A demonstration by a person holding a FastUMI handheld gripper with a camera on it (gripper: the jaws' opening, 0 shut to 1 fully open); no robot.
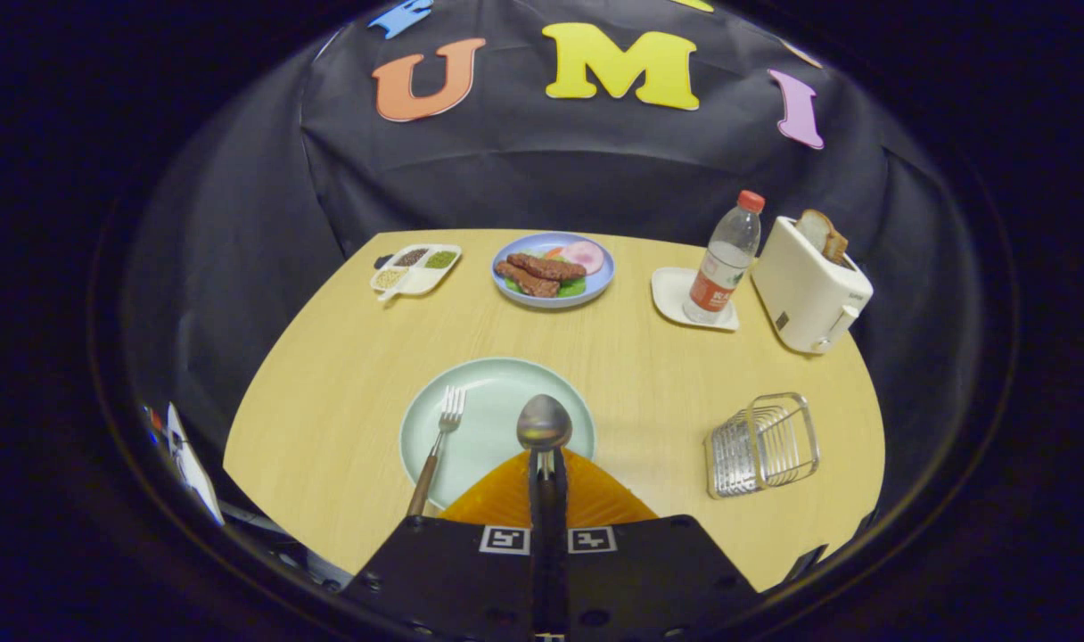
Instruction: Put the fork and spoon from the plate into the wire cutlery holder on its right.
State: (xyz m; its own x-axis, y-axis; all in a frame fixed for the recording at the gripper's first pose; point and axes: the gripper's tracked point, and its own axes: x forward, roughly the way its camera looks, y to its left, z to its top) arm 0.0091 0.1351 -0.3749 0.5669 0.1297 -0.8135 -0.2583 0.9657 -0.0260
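Gripper [546,464] clamps the metal spoon [544,422] above the pale-green plate [488,401]; next, carry it right to the wire cutlery holder [763,444].

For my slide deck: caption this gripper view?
Gripper shut on the spoon above the green plate; fork still there, wire holder waiting right.

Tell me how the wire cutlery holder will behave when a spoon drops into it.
The wire cutlery holder is thin open wire, so probably light and apt to slide or tip. The spoon in the gripper looks like metal; lower it gently.
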